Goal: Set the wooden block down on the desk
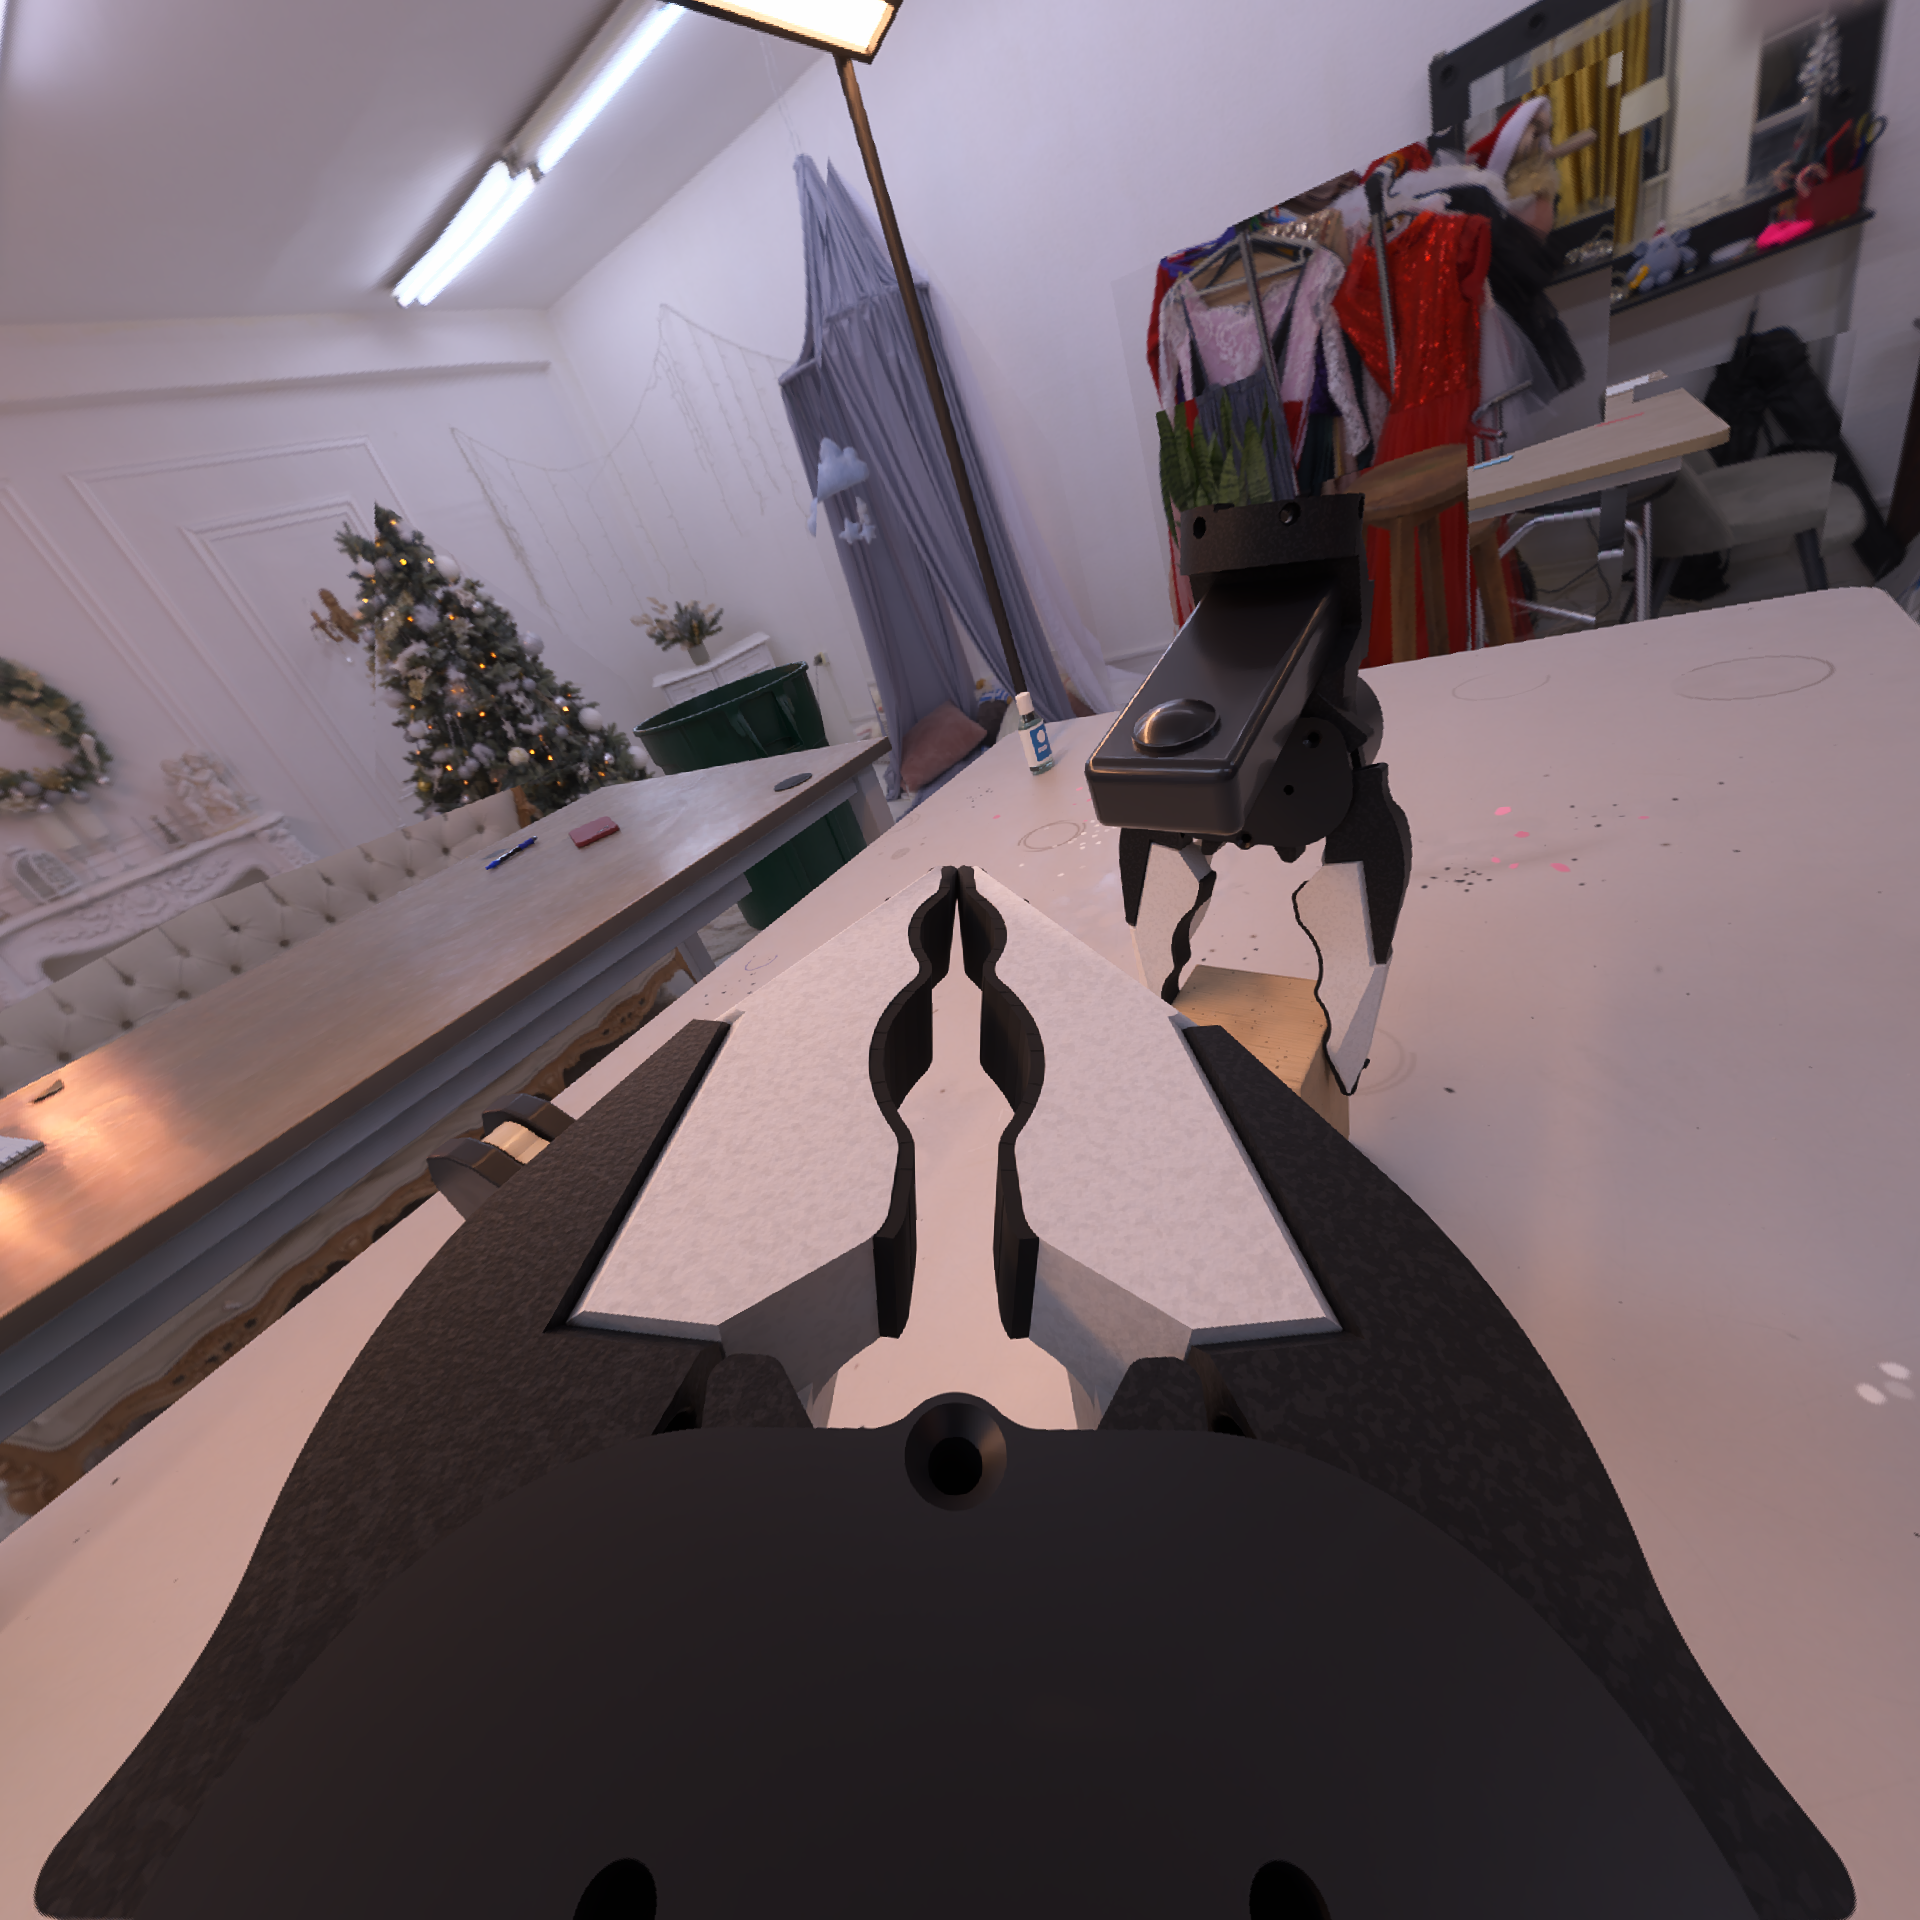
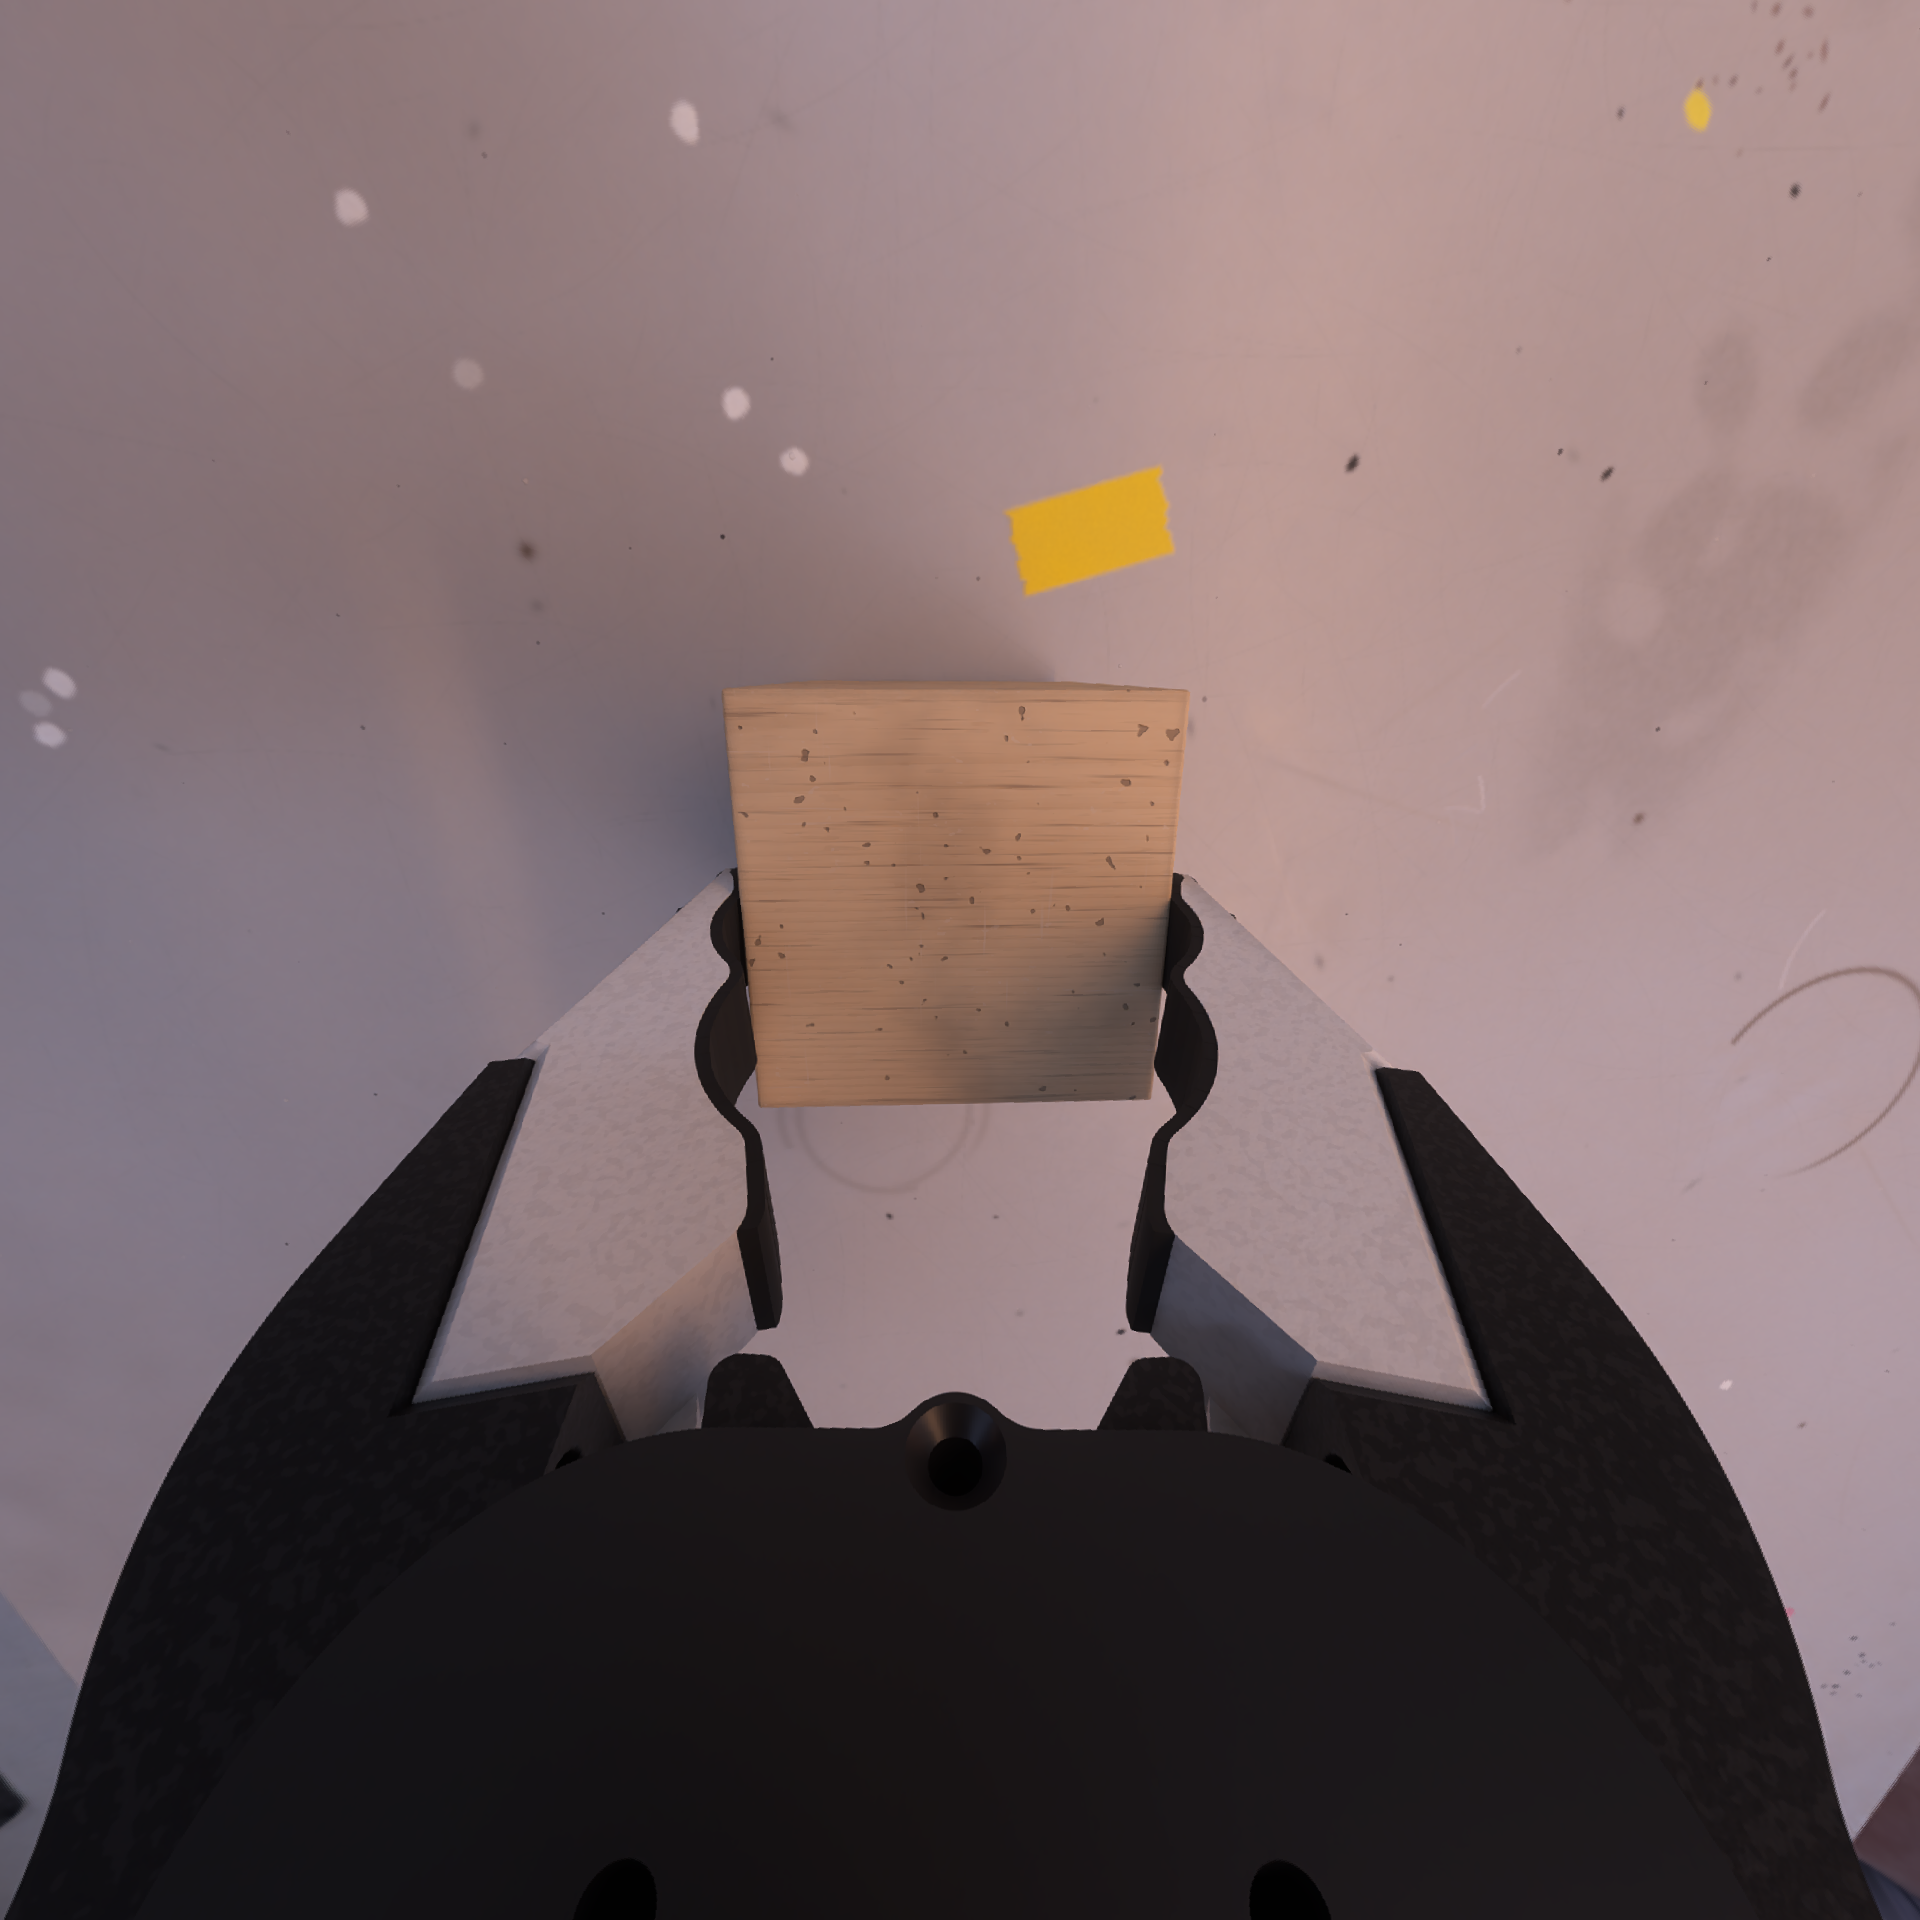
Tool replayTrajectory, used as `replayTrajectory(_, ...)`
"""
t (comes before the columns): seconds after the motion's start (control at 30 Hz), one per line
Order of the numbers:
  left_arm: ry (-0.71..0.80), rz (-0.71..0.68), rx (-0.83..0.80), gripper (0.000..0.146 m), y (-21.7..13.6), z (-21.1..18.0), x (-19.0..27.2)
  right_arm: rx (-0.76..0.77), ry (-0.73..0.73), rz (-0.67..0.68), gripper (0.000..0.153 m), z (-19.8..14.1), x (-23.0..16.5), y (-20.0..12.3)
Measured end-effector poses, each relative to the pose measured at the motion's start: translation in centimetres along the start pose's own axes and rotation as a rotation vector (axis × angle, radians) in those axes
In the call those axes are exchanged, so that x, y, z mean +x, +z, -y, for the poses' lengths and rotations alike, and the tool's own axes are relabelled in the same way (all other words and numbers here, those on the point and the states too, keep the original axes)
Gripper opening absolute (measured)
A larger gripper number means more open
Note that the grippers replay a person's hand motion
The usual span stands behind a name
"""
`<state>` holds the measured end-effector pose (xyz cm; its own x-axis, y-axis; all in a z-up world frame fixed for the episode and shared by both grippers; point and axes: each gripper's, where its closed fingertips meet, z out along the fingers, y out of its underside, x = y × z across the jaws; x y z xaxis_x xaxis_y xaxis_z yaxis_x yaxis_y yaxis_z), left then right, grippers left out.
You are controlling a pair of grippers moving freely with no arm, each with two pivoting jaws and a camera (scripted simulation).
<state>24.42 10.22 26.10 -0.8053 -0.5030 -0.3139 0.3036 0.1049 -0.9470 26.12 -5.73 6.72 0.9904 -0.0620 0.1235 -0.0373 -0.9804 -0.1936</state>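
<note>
While our right gripper [image 2: 954, 987] pinches the wooden block [image 2: 951, 894] between its fingertips, the block's base looks level with the white desk [image 2: 1455, 727]; only letting go remains, we judge. Our left gripper [image 1: 958, 883], beside it, stays out, fingers clenched on nothing.

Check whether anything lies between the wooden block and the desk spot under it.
Nothing visible does. The wooden block, gripped by the right gripper, sits over bare desk; the yellow tape lies farther ahead.
</note>
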Motion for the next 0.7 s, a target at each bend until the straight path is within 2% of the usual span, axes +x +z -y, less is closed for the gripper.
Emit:
replayTrajectory(0.23, 0.005, -0.006, -0.008, 0.0, 0.0, 0.0, 0.1, -0.001, -0.018, -0.038, 0.079, 0.0, 0.2, 0.2)
replayTrajectory(0.3, 0.013, 0.0, -0.014, 0.0, -0.1, 0.0, 0.1, 0.017, -0.017, -0.064, 0.106, 0.2, 0.4, 0.0)
replayTrajectory(0.37, 0.019, 0.009, -0.02, 0.0, -0.3, -0.1, -0.1, 0.045, -0.011, -0.093, 0.118, 0.3, 0.7, -0.7)
replayTrajectory(0.43, 0.02, 0.016, -0.026, 0.0, -0.6, -0.2, -0.4, 0.081, 0.004, -0.121, 0.121, 0.3, 1.0, -1.9)
replayTrajectory(0.53, 0.038, 0.04, -0.064, 0.0, -1.4, -0.9, -1.0, 0.171, 0.048, -0.181, 0.118, 0.0, 1.5, -4.3)
replayTrajectory(0.63, 0.082, 0.089, -0.149, 0.0, -2.8, -2.5, -2.1, 0.306, 0.104, -0.23, 0.096, -0.7, 1.5, -6.9)
replayTrajectory(0.7, 0.118, 0.145, -0.216, 0.0, -3.9, -3.7, -3.7, 0.389, 0.132, -0.289, 0.087, -1.6, 1.5, -8.3)
